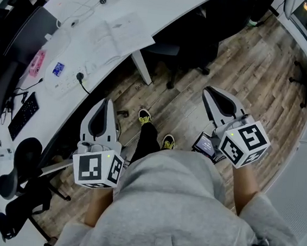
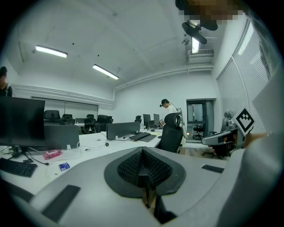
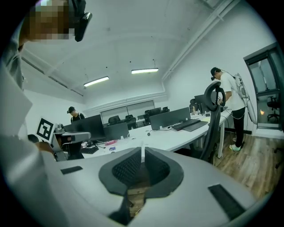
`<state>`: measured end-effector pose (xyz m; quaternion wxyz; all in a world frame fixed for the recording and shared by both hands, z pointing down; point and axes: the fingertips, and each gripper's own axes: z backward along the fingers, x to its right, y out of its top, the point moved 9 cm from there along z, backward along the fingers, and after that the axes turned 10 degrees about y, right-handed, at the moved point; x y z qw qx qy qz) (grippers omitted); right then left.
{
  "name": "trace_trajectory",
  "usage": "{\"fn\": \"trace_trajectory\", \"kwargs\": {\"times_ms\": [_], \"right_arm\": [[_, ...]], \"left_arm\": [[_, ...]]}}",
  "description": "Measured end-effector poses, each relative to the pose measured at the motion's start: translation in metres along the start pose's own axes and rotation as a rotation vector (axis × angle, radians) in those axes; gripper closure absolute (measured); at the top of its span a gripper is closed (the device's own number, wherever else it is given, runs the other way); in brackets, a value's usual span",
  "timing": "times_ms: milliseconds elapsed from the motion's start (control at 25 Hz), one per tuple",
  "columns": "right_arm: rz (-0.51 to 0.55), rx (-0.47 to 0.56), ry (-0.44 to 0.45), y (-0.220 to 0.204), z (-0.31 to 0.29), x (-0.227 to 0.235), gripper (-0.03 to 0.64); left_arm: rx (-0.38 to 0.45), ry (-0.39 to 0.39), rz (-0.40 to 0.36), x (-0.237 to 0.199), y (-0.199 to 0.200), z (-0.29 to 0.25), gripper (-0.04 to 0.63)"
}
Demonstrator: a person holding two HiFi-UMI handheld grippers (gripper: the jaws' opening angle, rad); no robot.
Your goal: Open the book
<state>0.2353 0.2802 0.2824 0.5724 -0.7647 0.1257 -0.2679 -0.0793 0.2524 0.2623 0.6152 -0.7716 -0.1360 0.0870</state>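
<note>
A flat white thing that may be the book [image 1: 121, 31] lies on the long white desk [image 1: 154, 8] at the upper left; I cannot tell whether it is a book or loose paper. Both grippers hang over the wooden floor in front of the person, away from the desk. My left gripper [image 1: 108, 103] points toward the desk edge, its jaws together and empty [image 2: 142, 153]. My right gripper [image 1: 207, 90] is to the right over bare floor, jaws also together with nothing between them [image 3: 143, 153].
A pink item [image 1: 37, 62], a blue card [image 1: 58, 69], cables and a black keyboard [image 1: 23, 114] lie on the desk. A black chair [image 1: 188, 47] stands under it, another [image 1: 21, 188] at the lower left. A person [image 3: 228, 102] stands by a far desk.
</note>
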Motion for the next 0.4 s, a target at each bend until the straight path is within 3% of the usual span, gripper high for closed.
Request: {"fn": "trace_trajectory", "kwargs": {"times_ms": [400], "right_arm": [[-0.027, 0.038, 0.007, -0.007, 0.014, -0.001, 0.574]], "left_arm": [[0.001, -0.024, -0.041, 0.018, 0.007, 0.008, 0.586]]}}
